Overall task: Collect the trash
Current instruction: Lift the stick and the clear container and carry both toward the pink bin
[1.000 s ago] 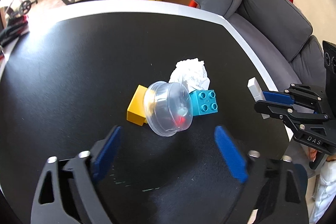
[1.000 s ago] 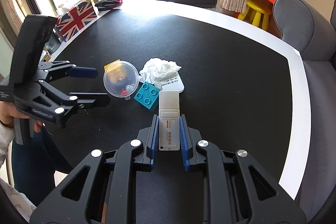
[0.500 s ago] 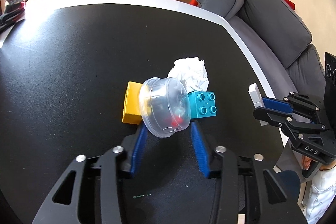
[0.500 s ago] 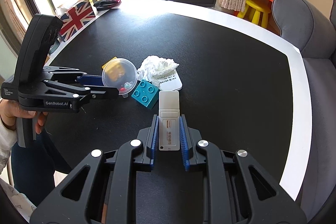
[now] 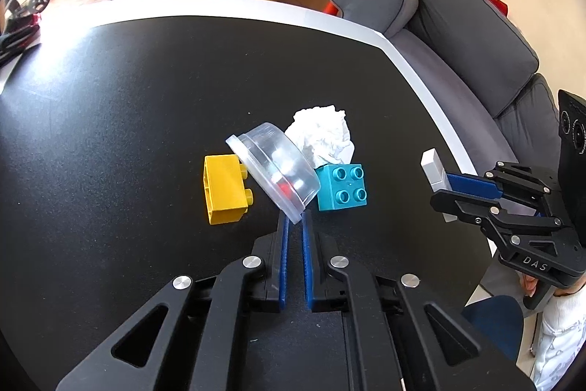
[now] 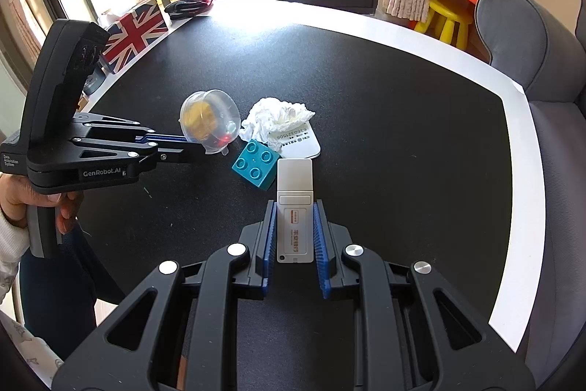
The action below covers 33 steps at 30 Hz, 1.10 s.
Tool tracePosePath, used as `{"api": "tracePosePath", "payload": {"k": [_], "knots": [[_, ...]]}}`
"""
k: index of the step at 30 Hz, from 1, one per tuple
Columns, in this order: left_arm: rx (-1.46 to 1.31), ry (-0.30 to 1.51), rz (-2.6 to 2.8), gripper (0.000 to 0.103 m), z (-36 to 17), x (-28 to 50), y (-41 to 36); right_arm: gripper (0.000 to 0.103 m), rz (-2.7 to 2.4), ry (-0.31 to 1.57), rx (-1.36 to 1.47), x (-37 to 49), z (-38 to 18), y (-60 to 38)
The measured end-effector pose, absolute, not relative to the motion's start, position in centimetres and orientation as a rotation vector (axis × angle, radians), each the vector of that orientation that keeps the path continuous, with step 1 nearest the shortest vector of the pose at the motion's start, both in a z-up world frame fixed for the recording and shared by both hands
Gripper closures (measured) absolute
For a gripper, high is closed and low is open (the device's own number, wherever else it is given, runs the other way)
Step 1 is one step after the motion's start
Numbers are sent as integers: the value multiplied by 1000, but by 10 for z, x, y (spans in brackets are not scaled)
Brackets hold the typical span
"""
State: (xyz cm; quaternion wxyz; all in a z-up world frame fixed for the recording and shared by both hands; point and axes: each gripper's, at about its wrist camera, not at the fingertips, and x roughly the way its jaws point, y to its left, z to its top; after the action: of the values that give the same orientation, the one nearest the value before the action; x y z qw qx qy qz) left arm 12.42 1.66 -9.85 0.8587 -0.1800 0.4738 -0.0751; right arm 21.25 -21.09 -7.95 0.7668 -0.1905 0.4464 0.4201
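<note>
A clear plastic cup [image 5: 274, 171] with a red bit inside is tilted on its side, its rim pinched in my left gripper [image 5: 295, 217], which is shut on it; it also shows in the right wrist view [image 6: 210, 125]. A crumpled white tissue [image 5: 322, 138] lies just behind it, also in the right wrist view [image 6: 276, 120]. My right gripper [image 6: 295, 207] is shut on a white rectangular device [image 6: 295, 204] and holds it above the black table [image 5: 110, 134], right of the pile.
A yellow brick [image 5: 223, 187] lies left of the cup and a teal brick [image 5: 340, 185] right of it. A white card [image 6: 298, 143] lies under the tissue. A grey sofa [image 5: 457, 35] runs along the table's right edge.
My left gripper moved in and closed from wide open onto the cup's rim, and the cup has tipped up. The right gripper has held still with the white device.
</note>
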Motion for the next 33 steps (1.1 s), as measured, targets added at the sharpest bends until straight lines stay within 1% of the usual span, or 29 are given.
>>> {"api": "tracePosePath", "payload": {"k": [8, 17, 27, 33], "knots": [[-342, 987, -168, 97, -93, 122, 11, 84, 917, 967, -415, 212, -79, -210], [-269, 967, -168, 97, -73, 111, 1, 84, 917, 936, -401, 201, -68, -214], [-180, 936, -186, 97, -43, 66, -16, 84, 915, 888, -381, 165, -44, -230], [-147, 923, -204, 97, -35, 32, -30, 84, 913, 857, -368, 133, -32, -247]]}}
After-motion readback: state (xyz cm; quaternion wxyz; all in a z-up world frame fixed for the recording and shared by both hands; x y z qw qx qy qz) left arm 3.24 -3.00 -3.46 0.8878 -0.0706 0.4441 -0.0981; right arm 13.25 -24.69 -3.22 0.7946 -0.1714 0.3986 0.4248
